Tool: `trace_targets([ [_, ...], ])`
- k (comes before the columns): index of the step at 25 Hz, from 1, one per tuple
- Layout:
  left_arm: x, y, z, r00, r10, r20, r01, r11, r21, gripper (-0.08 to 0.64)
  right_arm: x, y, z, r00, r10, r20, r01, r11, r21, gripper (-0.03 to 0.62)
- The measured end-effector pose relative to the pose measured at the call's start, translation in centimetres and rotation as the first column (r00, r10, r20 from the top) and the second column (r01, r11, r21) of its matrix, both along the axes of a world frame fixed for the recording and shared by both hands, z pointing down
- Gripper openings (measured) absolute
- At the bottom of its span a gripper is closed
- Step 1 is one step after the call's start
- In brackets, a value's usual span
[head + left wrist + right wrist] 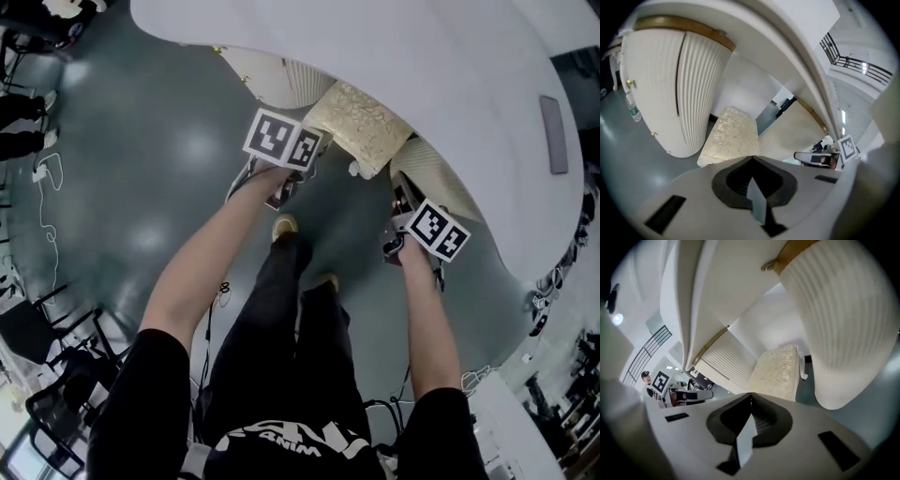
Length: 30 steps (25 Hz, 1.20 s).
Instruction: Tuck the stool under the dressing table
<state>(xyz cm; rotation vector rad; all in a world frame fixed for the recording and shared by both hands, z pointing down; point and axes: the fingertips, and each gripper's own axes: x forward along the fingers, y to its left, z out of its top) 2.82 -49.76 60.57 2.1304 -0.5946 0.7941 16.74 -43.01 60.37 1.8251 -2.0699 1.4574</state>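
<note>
The stool (361, 127) has a cream floral cushion and stands partly under the curved white dressing table (422, 66), between its two fluted pedestals. My left gripper (281, 150) hovers just left of the stool's near corner, and my right gripper (427, 230) is at its right, off the stool. In the left gripper view the jaws (751, 158) are shut with nothing between them, and the cushion (731, 136) lies ahead. The right gripper view shows its jaws (750, 394) shut and empty too, facing the cushion (778, 371).
Fluted white pedestals (670, 93) (839, 324) flank the stool. A dark flat object (553, 134) lies on the tabletop. Cables (47, 178) trail over the grey floor at left, with black stands (37, 328) at lower left. The person's feet (284, 225) are just behind the stool.
</note>
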Motion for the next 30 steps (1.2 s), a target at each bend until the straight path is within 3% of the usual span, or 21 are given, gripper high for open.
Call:
trace_targets([
  [5, -2.7, 5.3, -8.4, 0.998, -0.043, -0.046, 0.046, 0.995, 0.084, 0.008, 2.3, 8.2, -6.0, 0.999, -0.016, -0.034, 0.016, 1.000, -0.004, 0.021],
  [10, -3.9, 12.9, -18.4, 0.998, -0.040, -0.055, 0.049, 0.985, 0.168, 0.008, 2.6, 15.0, -15.5, 0.991, -0.125, -0.054, 0.128, 0.989, 0.074, 0.021],
  [15, -3.3, 19.6, -26.2, 0.992, -0.072, -0.108, 0.093, 0.973, 0.211, 0.008, 2.6, 21.4, -23.9, 0.985, -0.163, -0.047, 0.169, 0.973, 0.156, 0.021],
  [22, -1.7, 25.0, -33.6, 0.982, -0.090, -0.166, 0.136, 0.948, 0.288, 0.008, 2.0, 25.5, -31.9, 0.976, -0.196, -0.095, 0.214, 0.942, 0.259, 0.021],
  [30, -1.4, 31.3, -39.3, 0.983, -0.041, -0.180, 0.108, 0.917, 0.383, 0.008, -0.4, 29.5, -36.4, 0.969, -0.192, -0.158, 0.232, 0.926, 0.298, 0.021],
])
